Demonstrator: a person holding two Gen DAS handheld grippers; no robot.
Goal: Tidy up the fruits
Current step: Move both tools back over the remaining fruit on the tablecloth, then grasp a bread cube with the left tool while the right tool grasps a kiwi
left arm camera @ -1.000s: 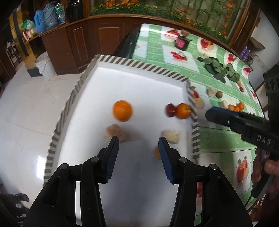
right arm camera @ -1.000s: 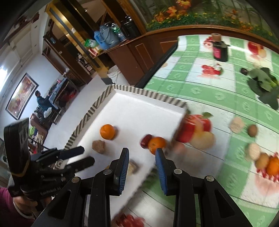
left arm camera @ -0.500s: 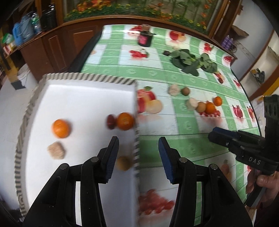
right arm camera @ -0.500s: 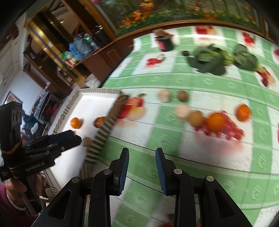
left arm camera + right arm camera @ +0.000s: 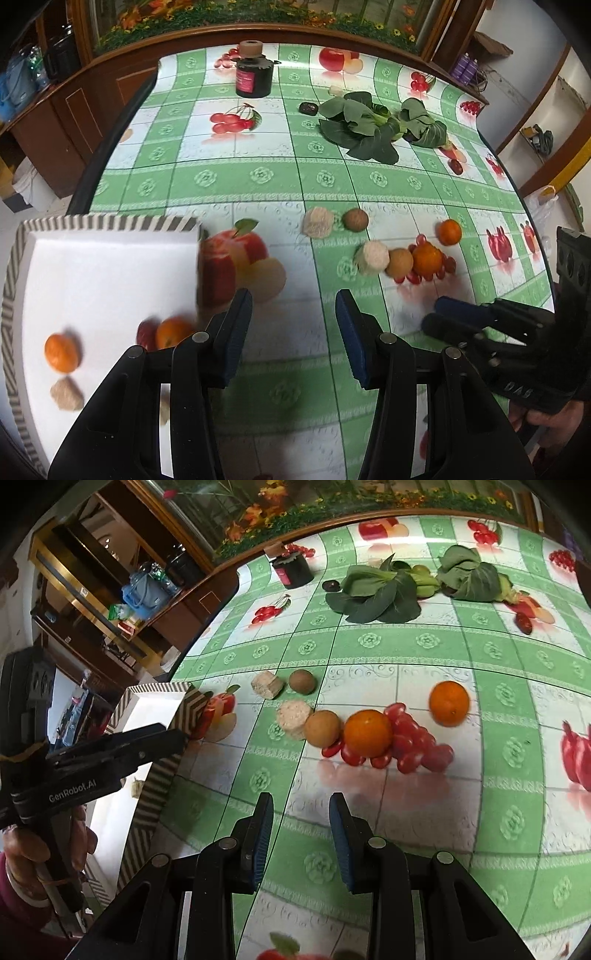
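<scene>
A white tray with a striped rim (image 5: 107,223) sits at the table's left edge, holding two oranges (image 5: 61,352), a dark red fruit and beige pieces. On the tablecloth lie two oranges (image 5: 368,733) (image 5: 448,703), two brown round fruits (image 5: 322,728) (image 5: 302,681) and two beige chunks (image 5: 293,715). My left gripper (image 5: 293,334) is open and empty above the cloth beside the tray's right rim. My right gripper (image 5: 301,836) is open and empty, a short way in front of the fruit cluster.
Leafy greens (image 5: 373,127) and a dark jar (image 5: 253,75) stand at the back of the table. A small dark object (image 5: 308,108) lies by the greens. The tablecloth carries printed fruit pictures. Wooden cabinets (image 5: 55,122) stand left of the table.
Both grippers have swung right, away from over the tray and toward the loose fruit on the cloth. Both stay open and empty.
</scene>
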